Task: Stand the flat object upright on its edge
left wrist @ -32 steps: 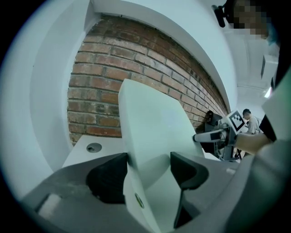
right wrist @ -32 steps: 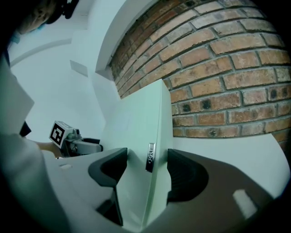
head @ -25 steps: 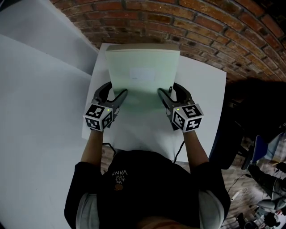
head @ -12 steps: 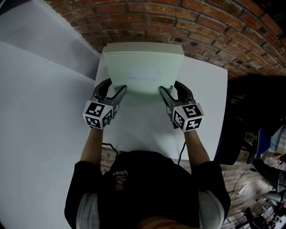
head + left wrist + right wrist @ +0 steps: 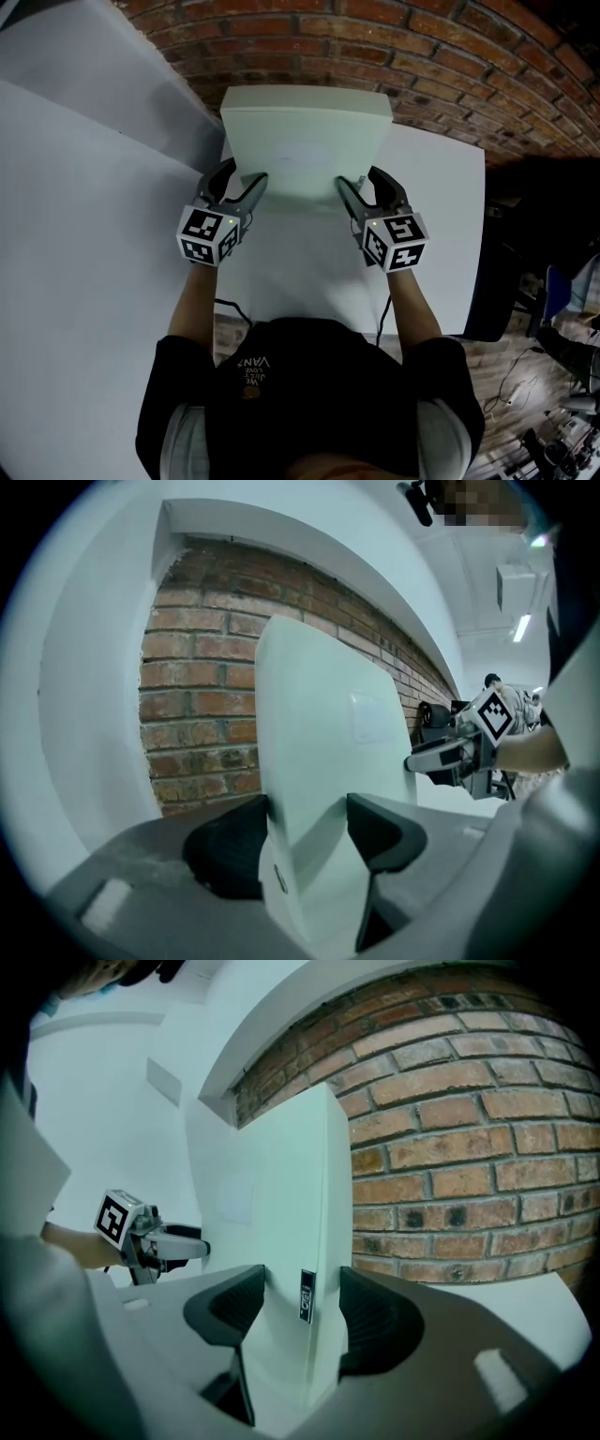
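- Your left gripper (image 5: pixel 242 176) and right gripper (image 5: pixel 359 178) both held low on the side edges. If one had let go before the other, the flat white box (image 5: pixel 305 141) could have pivoted between the pads and toppled towards you or back at the brick wall (image 5: pixel 375 47).
- Your left gripper was clamped wide on the box's left edge, a pad on each face. Its jaws had just been closing.
- Your right gripper was clamped just as wide on the right edge.
- The box stood near upright at the far end of the white table (image 5: pixel 436 244), close to the wall. No view showed whether its bottom edge rested on the table.
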`<control>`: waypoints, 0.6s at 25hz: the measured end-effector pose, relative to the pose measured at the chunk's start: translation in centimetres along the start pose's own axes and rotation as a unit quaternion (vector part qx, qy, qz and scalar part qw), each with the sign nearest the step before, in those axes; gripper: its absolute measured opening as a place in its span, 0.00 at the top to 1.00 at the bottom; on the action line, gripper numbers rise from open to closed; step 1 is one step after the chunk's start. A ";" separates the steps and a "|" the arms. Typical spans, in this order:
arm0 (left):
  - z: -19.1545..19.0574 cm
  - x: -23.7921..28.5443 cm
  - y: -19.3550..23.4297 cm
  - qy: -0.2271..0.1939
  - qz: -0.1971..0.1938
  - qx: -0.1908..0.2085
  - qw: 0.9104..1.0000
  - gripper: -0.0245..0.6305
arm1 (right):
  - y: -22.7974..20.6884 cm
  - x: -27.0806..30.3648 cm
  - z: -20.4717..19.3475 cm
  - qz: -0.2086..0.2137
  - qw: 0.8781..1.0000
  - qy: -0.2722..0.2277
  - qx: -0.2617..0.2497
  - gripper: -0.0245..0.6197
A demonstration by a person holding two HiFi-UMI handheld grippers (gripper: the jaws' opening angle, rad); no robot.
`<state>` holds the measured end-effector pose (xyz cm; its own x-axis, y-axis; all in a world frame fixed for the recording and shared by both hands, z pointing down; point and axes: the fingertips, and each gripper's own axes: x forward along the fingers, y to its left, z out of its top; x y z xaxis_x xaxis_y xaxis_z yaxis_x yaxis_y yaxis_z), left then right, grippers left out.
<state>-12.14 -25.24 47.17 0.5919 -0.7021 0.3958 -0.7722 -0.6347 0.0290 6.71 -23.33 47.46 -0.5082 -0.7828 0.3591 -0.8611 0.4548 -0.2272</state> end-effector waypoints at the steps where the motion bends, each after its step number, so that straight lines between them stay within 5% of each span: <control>1: 0.2 -0.1 0.5 -0.002 0.000 0.005 1.000 0.54 | 0.2 0.4 0.2 -0.002 1.000 -0.001 -0.002 0.57; 15: 0.9 0.5 6.9 -0.033 0.009 0.032 0.999 0.55 | 2.2 6.0 2.4 -0.024 0.999 -0.005 -0.035 0.57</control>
<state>-16.95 -30.29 46.75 0.5933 -0.7324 0.3340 -0.7679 -0.6394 -0.0382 1.83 -28.08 46.96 -0.4668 -0.8084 0.3585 -0.8834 0.4452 -0.1464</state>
